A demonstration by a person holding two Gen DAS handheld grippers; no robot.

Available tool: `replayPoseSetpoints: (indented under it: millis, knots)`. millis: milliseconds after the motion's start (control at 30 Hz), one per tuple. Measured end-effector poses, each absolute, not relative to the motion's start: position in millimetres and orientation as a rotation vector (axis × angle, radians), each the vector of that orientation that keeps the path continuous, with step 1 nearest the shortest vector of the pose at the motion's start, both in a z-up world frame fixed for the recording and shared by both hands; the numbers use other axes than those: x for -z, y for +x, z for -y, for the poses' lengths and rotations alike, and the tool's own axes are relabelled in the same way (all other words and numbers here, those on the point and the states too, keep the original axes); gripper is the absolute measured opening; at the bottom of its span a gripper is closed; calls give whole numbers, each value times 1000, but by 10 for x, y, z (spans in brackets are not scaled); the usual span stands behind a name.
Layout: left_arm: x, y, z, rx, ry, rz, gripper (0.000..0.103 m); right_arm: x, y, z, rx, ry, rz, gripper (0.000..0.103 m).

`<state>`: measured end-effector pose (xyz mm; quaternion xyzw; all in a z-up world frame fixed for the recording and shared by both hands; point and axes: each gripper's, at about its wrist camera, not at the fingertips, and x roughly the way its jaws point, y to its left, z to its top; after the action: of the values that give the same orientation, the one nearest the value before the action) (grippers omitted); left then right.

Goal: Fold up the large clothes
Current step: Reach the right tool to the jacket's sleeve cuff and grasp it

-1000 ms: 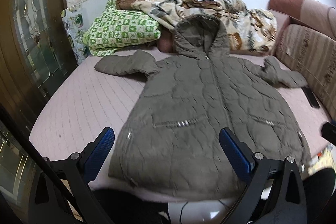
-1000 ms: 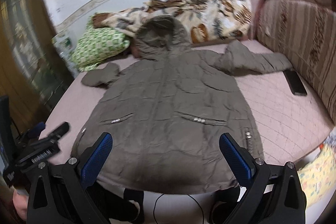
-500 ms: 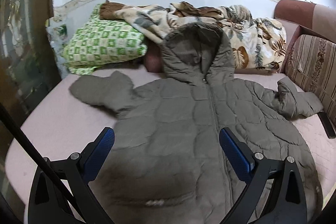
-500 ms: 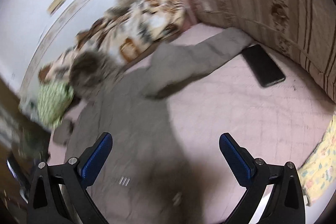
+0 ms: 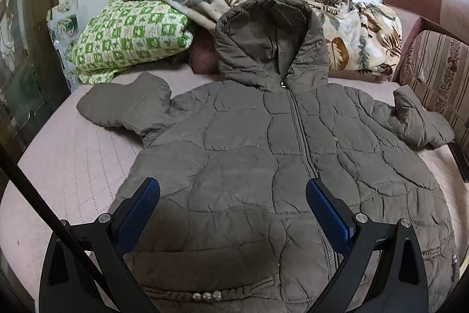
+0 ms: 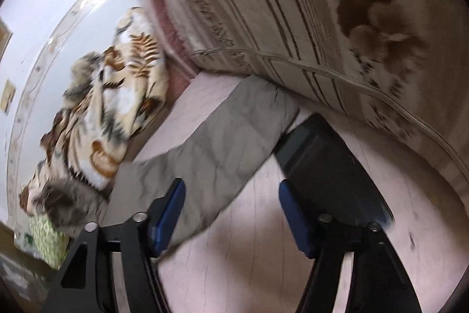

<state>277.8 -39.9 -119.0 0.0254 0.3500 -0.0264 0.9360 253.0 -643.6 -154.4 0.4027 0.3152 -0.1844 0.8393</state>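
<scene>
Because the right wrist view is smeared by motion and rolled to one side, fine detail there is hard to make out: the coat (image 5: 263,166) appears only as one grey sleeve (image 6: 217,143) and a blurred hood at the lower left edge. That sleeve runs from the right gripper (image 6: 231,210) diagonally up and away to the striped sofa cushion (image 6: 307,19), where its cuff ends against the cushion's lower edge. The right gripper's jaws have just been closing and now stand partly apart; the near part of the sleeve lies in the gap, close to the left-hand pad, and no pad can be seen pressing on it. A dark flat phone (image 6: 322,160) lies on the pink bed cover (image 6: 249,269) just ahead of the right-hand pad, its far corner meeting the cuff. In the left wrist view the coat lies flat, front up and zipped, directly ahead of and beneath the left gripper (image 5: 233,213), whose jaws stand wide apart over the lower chest panel with nothing clamped. The coat's long axis follows the zip straight away from this gripper, hood farthest, hem nearest; the hem is cut off by the frame bottom and the gripper body. Both sleeves spread sideways. Beyond the hood lie a green checked pillow (image 5: 132,34) and a leaf-print blanket (image 5: 351,28). No label or writing can be read.
</scene>
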Motion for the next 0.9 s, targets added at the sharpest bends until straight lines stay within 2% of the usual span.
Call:
replayPoseSetpoints:
  millis: [233,667,767,900]
  knots:
    - [1212,2806,453,62,98,-702,100,1926,2891,6837,450,882,-676,65]
    - [1257,2867,510,74,118,-710,100,2130,3270,7081,487,830,-701,62]
    - [1272,2881,529,78,119,-715,100,2165,3364,7078,503,789,-722,59]
    - [1287,2897,555,81,120,-721,100,2259,3465,7072,510,734,-749,43]
